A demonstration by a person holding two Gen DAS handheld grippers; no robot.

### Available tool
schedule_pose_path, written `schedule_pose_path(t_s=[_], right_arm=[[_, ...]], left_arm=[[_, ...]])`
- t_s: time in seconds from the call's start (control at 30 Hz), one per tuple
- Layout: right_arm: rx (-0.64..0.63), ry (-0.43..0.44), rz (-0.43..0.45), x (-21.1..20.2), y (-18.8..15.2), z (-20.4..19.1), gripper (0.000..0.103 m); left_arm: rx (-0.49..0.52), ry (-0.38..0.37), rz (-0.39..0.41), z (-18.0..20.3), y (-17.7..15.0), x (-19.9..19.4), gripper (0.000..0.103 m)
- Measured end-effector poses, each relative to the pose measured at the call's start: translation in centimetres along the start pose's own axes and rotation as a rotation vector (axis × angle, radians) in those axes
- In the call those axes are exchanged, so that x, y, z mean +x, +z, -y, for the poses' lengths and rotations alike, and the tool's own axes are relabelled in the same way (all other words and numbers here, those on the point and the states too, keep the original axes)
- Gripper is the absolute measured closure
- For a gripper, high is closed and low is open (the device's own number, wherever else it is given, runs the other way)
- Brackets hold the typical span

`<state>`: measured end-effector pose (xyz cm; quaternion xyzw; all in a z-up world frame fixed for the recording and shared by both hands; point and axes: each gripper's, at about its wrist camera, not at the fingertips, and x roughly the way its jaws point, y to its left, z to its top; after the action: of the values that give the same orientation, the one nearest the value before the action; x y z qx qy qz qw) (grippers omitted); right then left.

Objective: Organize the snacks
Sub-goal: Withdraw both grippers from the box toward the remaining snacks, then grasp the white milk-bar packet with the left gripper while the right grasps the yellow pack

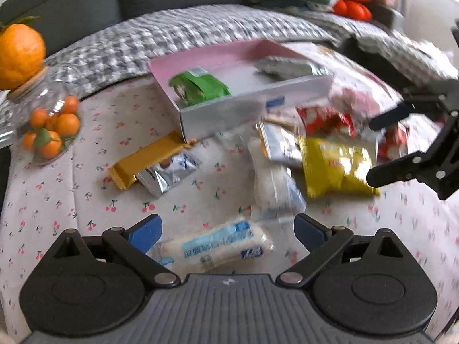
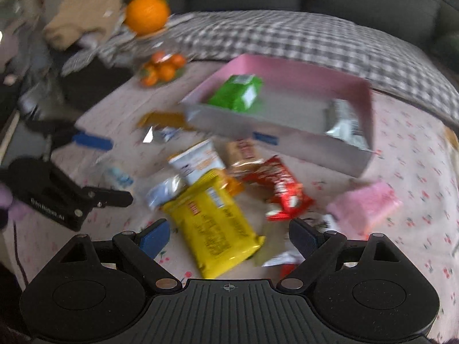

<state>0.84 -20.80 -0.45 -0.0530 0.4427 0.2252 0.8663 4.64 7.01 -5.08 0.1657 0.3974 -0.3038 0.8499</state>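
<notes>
Far left, the glass jar [image 1: 43,120] of small oranges sits off to the side, well clear of the work area, so I'm ignoring it. My left gripper [image 1: 226,230] is spread wide and holding nothing, angled down over the white-and-blue packet [image 1: 218,248], which lies between the blue pads without touching either. That looks like my next pick on this side. Beyond it, the gold bar [image 1: 146,159] and silver pouch [image 1: 166,172] lie just beside the pink box's near corner. The pink box [image 2: 301,67] is the drop target: the green packet [image 2: 238,91] and a silver packet [image 2: 345,123] are already inside. The loose pile sits just in front of the box, presumably for short carries. My right gripper [image 2: 229,236] is also spread and empty, with the yellow packet [image 2: 215,223] lying between its pads, untouched. The red wrapper [image 2: 282,189] and pink packet [image 2: 364,205] are further right. Both views are blurred.
</notes>
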Motion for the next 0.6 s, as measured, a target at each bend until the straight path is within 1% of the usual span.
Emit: schedule_pose_path(t_s=[0.07, 0.1, 0.2, 0.3, 0.37, 0.5, 0.6], right_arm=[[-0.031, -0.016, -0.023, 0.9, 0.1, -0.8, 0.011], [-0.042, -0.021, -0.033, 1.2, 0.1, -1.0, 0.011], [-0.063, -0.041, -0.051, 2.1, 0.0, -1.4, 0.011], [-0.06, -0.067, -0.062, 2.9, -0.1, -1.3, 0.011], [-0.048, -0.076, -0.051, 3.0, -0.1, -1.1, 0.011], [-0.014, -0.088, -0.045, 3.2, 0.1, -0.9, 0.011], [-0.011, -0.094, -0.043, 3.5, 0.1, -0.9, 0.011]], left_arm=[[0.013, -0.015, -0.028, -0.3, -0.2, 0.6, 0.009], [0.016, -0.017, -0.037, -0.4, -0.2, 0.8, 0.009], [0.026, -0.015, -0.035, -0.4, -0.1, 1.0, 0.009], [0.031, -0.004, -0.053, -0.2, 0.1, 1.0, 0.01], [0.027, 0.007, -0.07, -0.2, 0.0, 1.1, 0.01], [-0.034, 0.028, -0.092, -0.4, 0.1, 1.1, 0.012], [-0.084, 0.053, -0.104, -0.3, 0.1, 1.1, 0.013]])
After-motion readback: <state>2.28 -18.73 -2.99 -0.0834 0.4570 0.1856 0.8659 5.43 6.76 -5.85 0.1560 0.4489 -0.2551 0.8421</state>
